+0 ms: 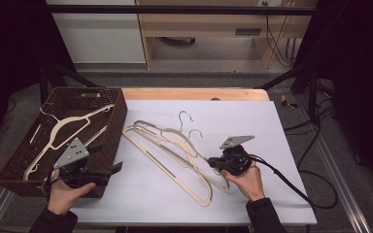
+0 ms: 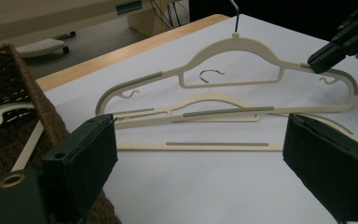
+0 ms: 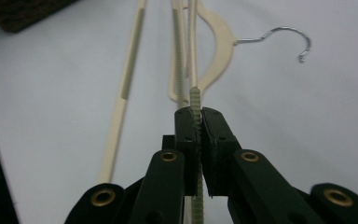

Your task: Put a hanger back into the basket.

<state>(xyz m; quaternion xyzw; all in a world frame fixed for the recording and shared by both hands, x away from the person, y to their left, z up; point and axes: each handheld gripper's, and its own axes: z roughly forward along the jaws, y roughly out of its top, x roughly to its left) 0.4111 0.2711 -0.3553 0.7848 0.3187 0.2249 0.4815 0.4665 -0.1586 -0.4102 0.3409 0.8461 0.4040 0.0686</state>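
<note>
The right claw (image 3: 199, 122) is closed on the raised hanger (image 2: 242, 60); the left claw (image 2: 200, 158) is held wide. Next, probably, a carry toward the basket (image 1: 119, 121) is needed.

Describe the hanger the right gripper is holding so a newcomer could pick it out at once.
On the white sheet covering the table, right of the dark wicker basket, lie cream plastic hangers with metal hooks. The held cream hanger is the one lifted at an angle, its ribbed grey shoulder strip clamped in the right gripper; its neighbours lie flat, untouched.
</note>
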